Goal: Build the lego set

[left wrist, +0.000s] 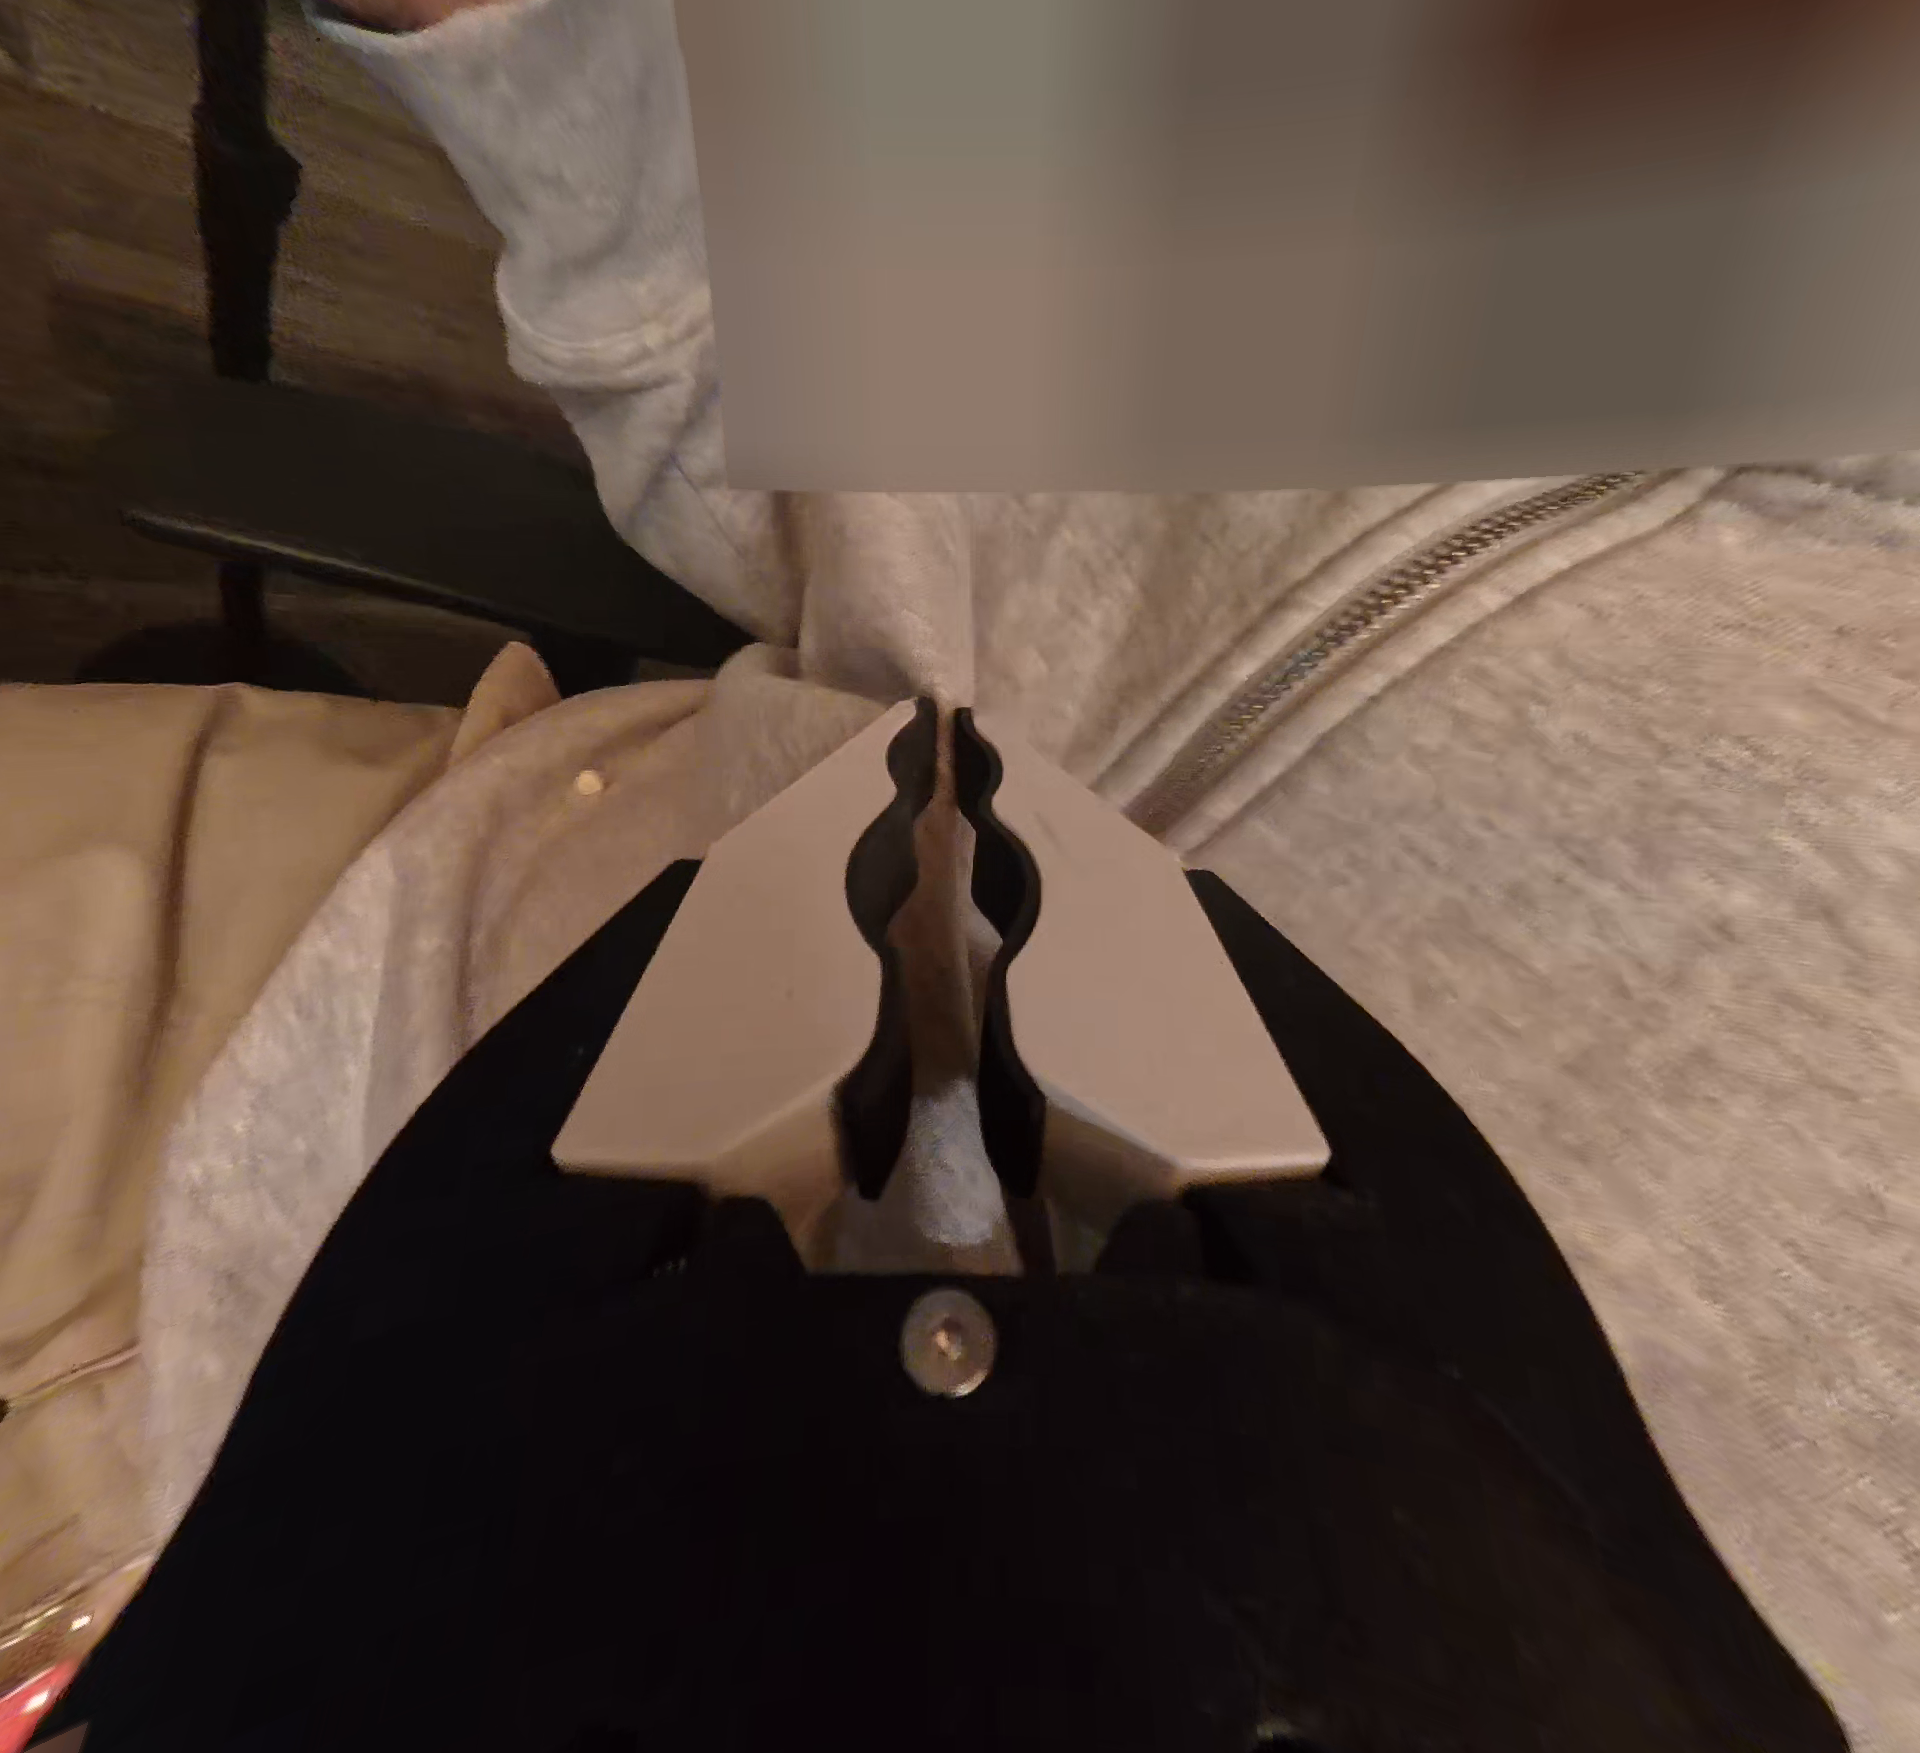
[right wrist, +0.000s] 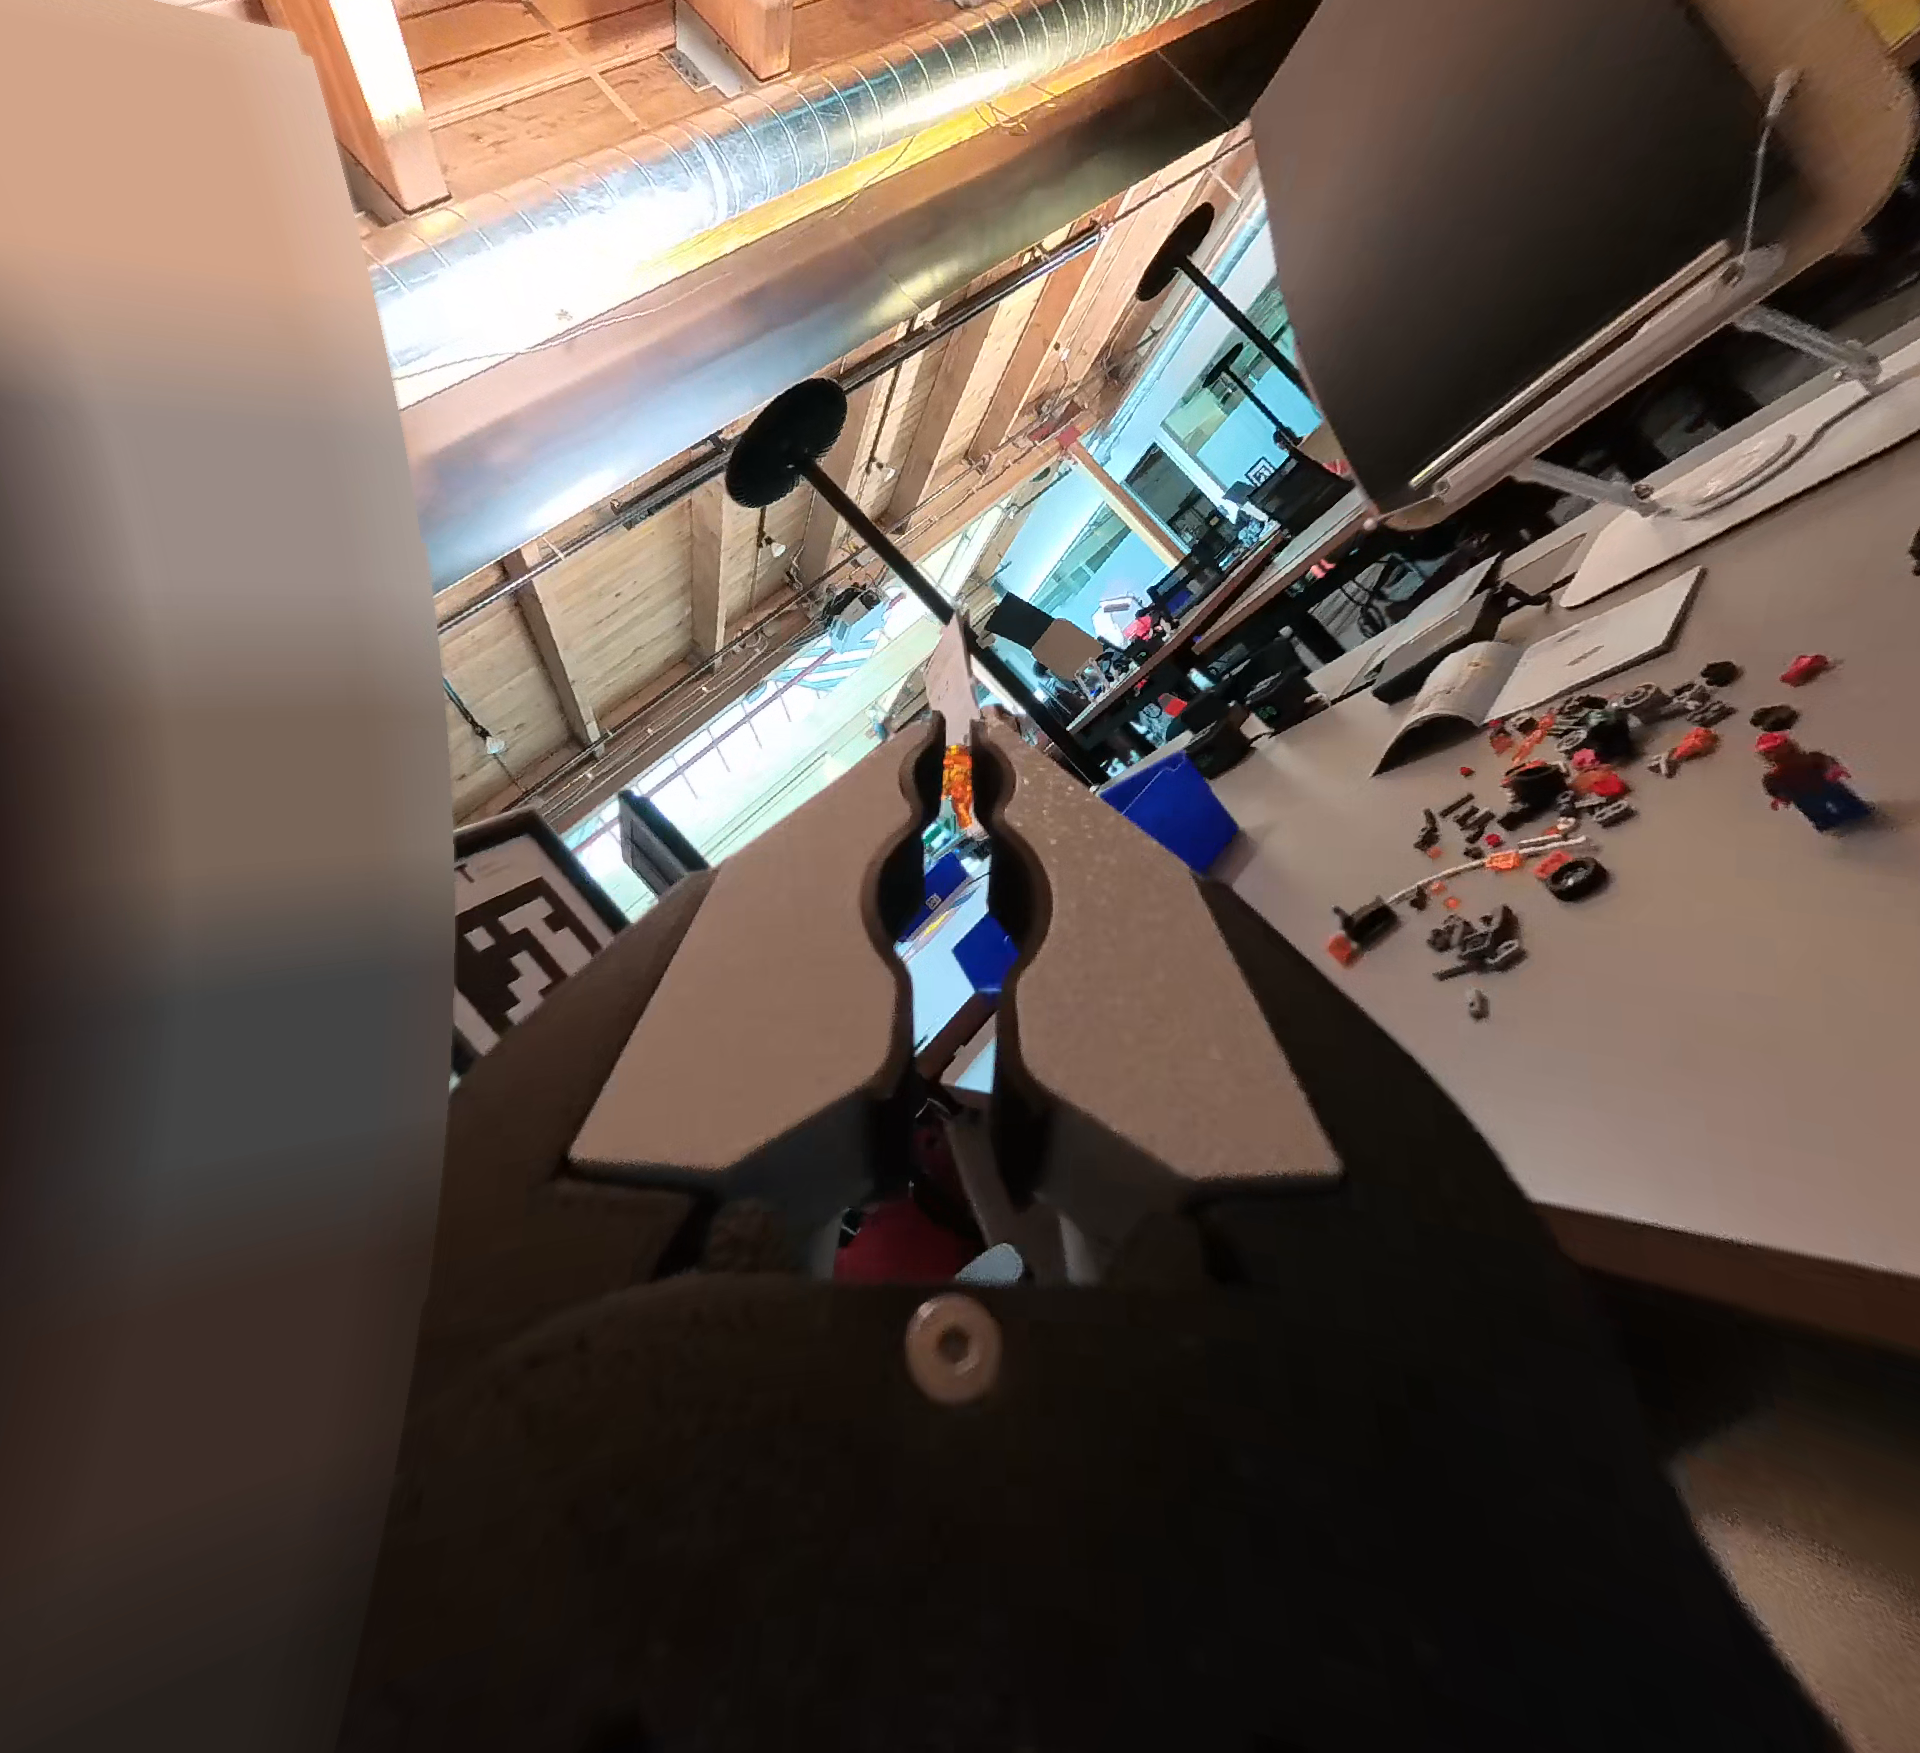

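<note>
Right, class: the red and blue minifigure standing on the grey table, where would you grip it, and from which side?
Grip the minifigure across its torso, coming down from above: it stands upright, apart from the loose pieces, so the narrow body fits between the fingers. That is a judgement; fine detail is too small to see.

grey table (right wrist: 1662, 1028); red-blue minifigure (right wrist: 1813, 784); orange, perhaps translucent, piece (right wrist: 958, 784).

Two wrist cameras, facing different ways and sharing no part of the scene.

The left wrist view looks along its gripper (left wrist: 943, 714) straight at a person's pale zipped jacket (left wrist: 1455, 872), very close, filling the frame. The right wrist view is tilted upward and rolled, looking past its gripper (right wrist: 961, 737) to a wooden ceiling (right wrist: 582, 72), with the grey table (right wrist: 1662, 1028) well off to its right.
</note>
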